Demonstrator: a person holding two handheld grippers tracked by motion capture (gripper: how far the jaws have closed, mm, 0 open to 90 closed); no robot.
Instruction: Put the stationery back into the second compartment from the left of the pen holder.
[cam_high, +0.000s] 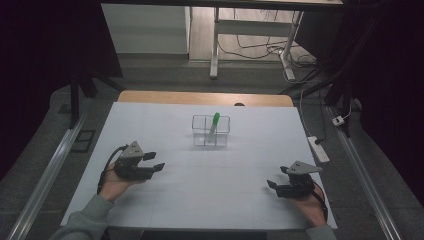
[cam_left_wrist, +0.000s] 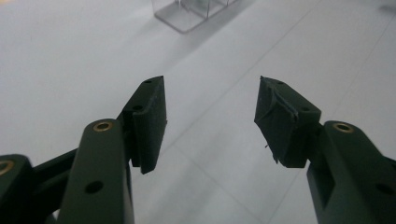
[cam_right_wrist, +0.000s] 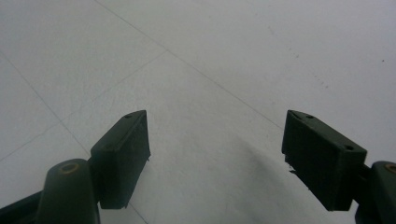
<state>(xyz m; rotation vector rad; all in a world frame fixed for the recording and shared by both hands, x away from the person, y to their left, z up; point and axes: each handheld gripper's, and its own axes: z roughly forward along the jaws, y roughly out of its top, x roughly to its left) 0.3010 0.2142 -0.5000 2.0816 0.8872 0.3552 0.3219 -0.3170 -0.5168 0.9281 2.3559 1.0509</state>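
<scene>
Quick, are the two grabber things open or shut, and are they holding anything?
Left gripper: open, holding nothing.
Right gripper: open, holding nothing.

A clear, box-shaped organizer (cam_high: 210, 131) with inner dividers stands upright on the white table, at the middle toward the far edge. A green-capped marker (cam_high: 214, 122) stands inside it, leaning slightly, cap up, poking above the rim near the central divider.

The clear plastic divided box (cam_left_wrist: 187, 14) runs off the top edge in the left gripper view, its upper part lost. From the high view, the green-capped object (cam_high: 214, 122) standing inside is too small to identify.
</scene>
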